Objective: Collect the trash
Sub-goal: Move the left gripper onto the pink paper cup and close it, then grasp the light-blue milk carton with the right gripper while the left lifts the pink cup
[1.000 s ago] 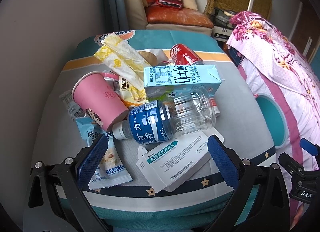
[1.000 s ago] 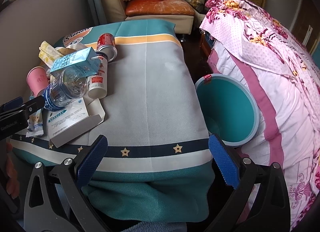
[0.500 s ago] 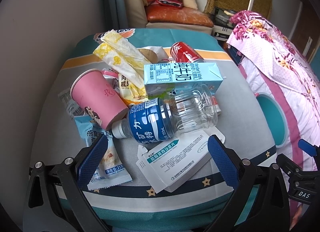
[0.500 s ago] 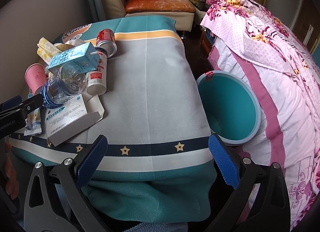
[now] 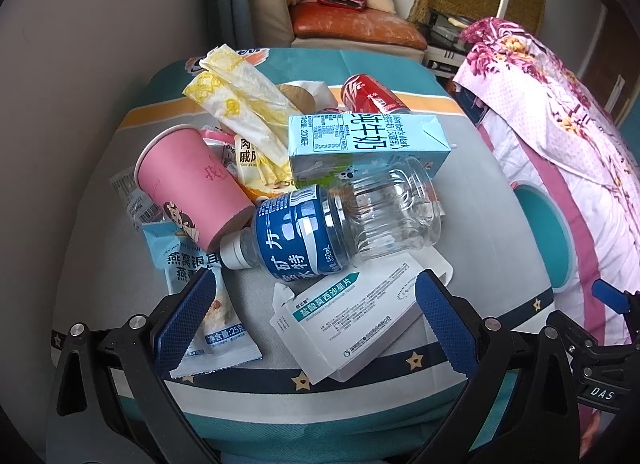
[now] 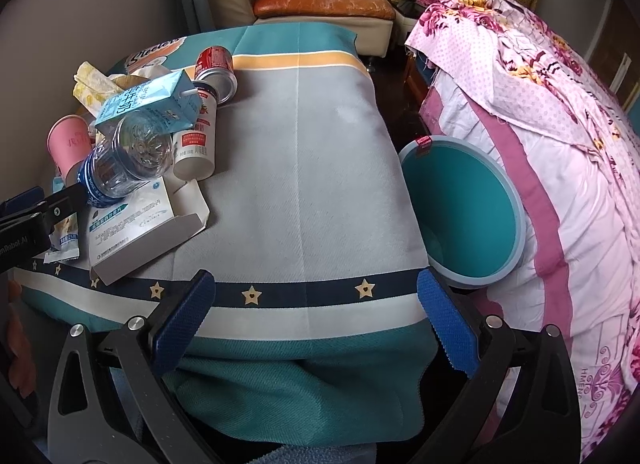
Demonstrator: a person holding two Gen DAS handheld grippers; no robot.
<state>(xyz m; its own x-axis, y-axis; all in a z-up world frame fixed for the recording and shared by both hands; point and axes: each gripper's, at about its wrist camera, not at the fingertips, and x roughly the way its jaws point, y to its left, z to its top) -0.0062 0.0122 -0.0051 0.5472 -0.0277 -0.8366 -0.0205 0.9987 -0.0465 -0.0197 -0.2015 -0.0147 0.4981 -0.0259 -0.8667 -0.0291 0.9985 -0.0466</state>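
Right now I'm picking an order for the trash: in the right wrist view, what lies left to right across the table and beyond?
Pink cup → water bottle → white yogurt bottle → bare grey cloth → teal bin → floral quilt.

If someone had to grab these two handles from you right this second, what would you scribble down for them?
Left gripper: open, empty, poised low over the white medicine box, just short of the plastic bottle.
Right gripper: open, empty, over the table's near edge.
Trash all piled on the table's left side: pink cup, milk carton, red can, wrappers.
Teal bin stands on the right beside the table; no trash visible inside.
Done: nothing visibly. Left: the whole pile.
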